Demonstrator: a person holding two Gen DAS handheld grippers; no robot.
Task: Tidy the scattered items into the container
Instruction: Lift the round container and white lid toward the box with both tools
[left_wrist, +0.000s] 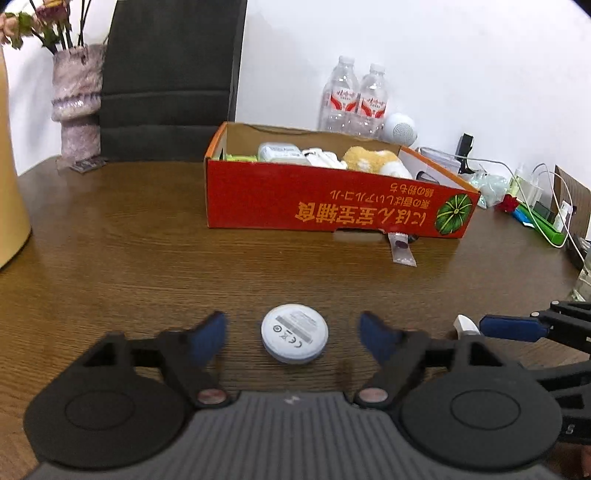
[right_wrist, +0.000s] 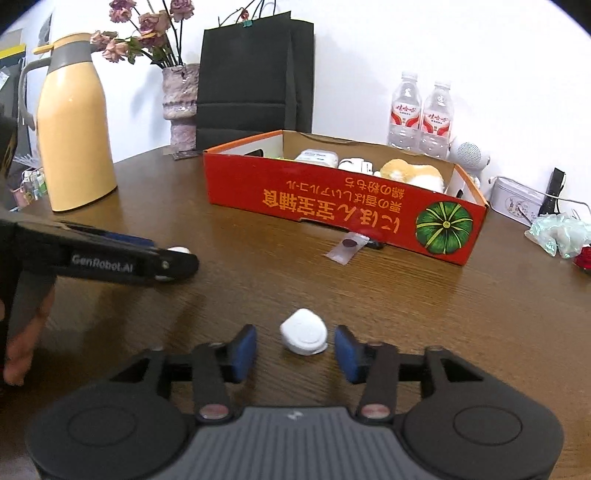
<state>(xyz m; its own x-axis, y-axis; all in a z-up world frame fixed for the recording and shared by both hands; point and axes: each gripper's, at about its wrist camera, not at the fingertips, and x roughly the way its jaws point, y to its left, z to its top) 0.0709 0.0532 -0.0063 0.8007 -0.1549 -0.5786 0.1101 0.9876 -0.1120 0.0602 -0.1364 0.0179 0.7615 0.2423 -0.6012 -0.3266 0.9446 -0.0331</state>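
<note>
A red cardboard box (left_wrist: 332, 199) stands on the wooden table and holds a plush toy (left_wrist: 373, 158), white cases and other items; it also shows in the right wrist view (right_wrist: 332, 206). My left gripper (left_wrist: 293, 334) is open, its blue pads on either side of a round white puck (left_wrist: 294, 333) that lies on the table. My right gripper (right_wrist: 295, 347) is open around a small white rounded object (right_wrist: 304, 331), apart from both pads. A small clear sachet (left_wrist: 400, 249) lies against the box's front; it also shows in the right wrist view (right_wrist: 347, 249).
A yellow thermos jug (right_wrist: 75, 125), a vase of dried flowers (right_wrist: 181, 107) and a black paper bag (right_wrist: 255, 77) stand at the back left. Two water bottles (right_wrist: 421, 114), a white speaker (right_wrist: 469, 153), a tin, cables and wrappers (right_wrist: 557, 232) crowd the right.
</note>
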